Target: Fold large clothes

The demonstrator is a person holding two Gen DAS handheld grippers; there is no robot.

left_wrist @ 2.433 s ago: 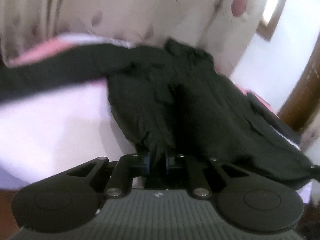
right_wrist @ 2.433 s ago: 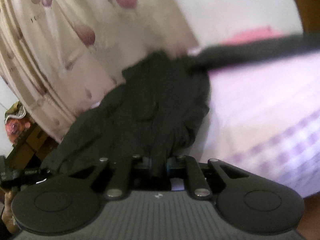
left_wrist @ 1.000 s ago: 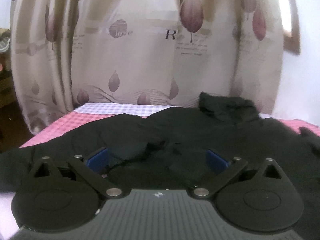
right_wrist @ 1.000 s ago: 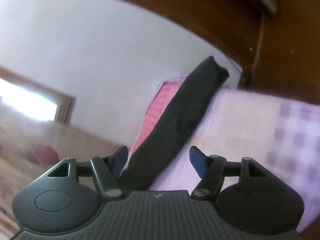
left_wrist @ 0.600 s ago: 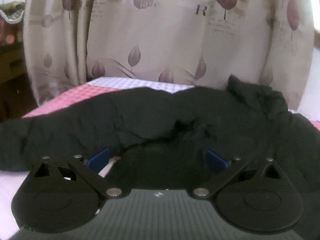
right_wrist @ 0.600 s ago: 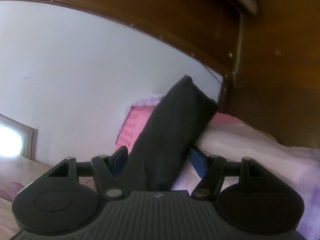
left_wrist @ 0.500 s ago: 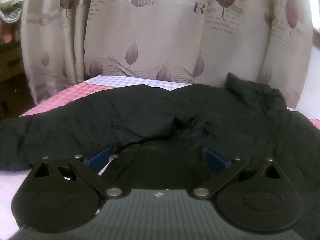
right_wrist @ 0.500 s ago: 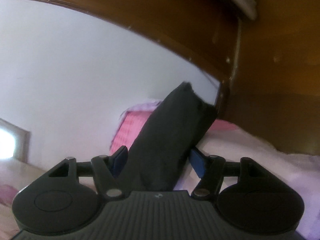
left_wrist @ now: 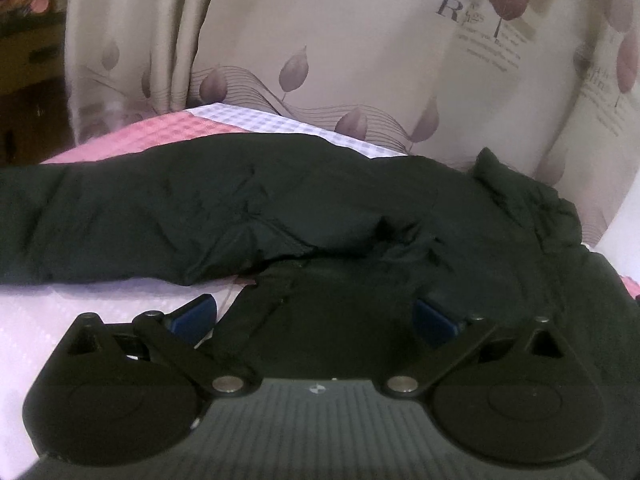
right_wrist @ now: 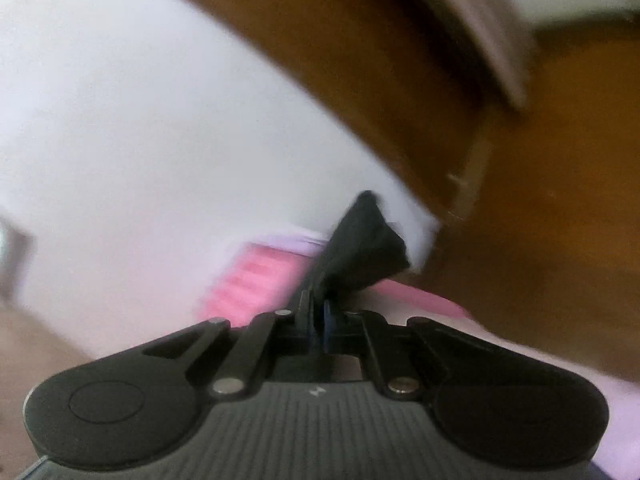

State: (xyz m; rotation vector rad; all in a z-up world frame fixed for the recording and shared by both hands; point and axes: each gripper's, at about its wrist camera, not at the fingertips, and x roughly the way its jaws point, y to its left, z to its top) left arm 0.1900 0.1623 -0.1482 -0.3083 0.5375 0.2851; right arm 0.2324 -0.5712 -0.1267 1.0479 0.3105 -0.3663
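A large black jacket lies spread on a bed with a pink and lilac checked cover. One sleeve stretches to the left. My left gripper is open, its blue pads wide apart over the jacket's near edge, holding nothing. In the right wrist view my right gripper is shut on the end of the other black sleeve, which sticks up past the fingertips. The view is blurred.
A cream curtain with leaf prints hangs behind the bed. Dark wooden furniture stands at the left. A white wall and a brown wooden door or frame lie beyond the right gripper.
My right gripper has closed on the sleeve end, which lay between its open pads half a second ago. My left gripper let go of the jacket earlier and stays open, slightly lower.
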